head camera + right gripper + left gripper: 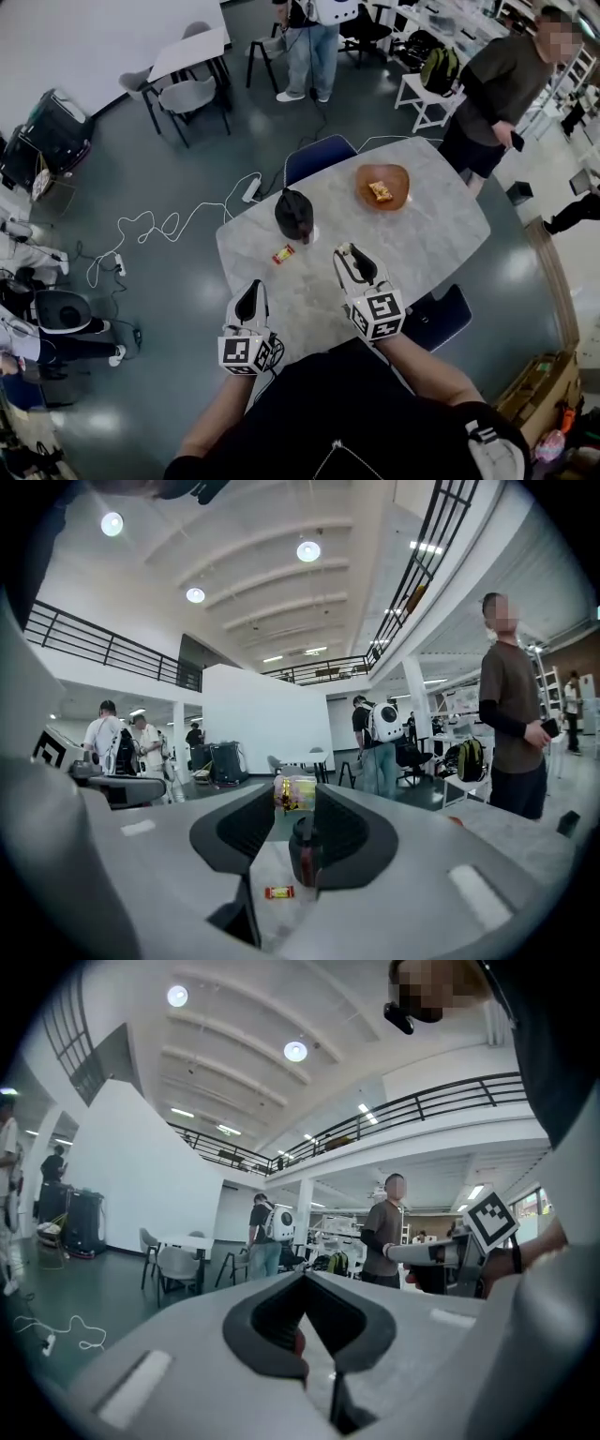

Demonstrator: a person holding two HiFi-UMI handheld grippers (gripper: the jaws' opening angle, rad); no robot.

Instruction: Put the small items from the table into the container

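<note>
Right gripper [346, 254] hangs above the table [427, 234], jaws clamped on a small yellow packet [294, 794] pinched at their tips. The orange bowl [397, 178], one snack already inside, lies ahead and off to that gripper's right. The dark jar [293, 215] and a red candy [283, 254] sit ahead-left. Left gripper [250, 293], jaws together and empty, is farther back, so the right is nearer. I reckon it must swing right.
</note>
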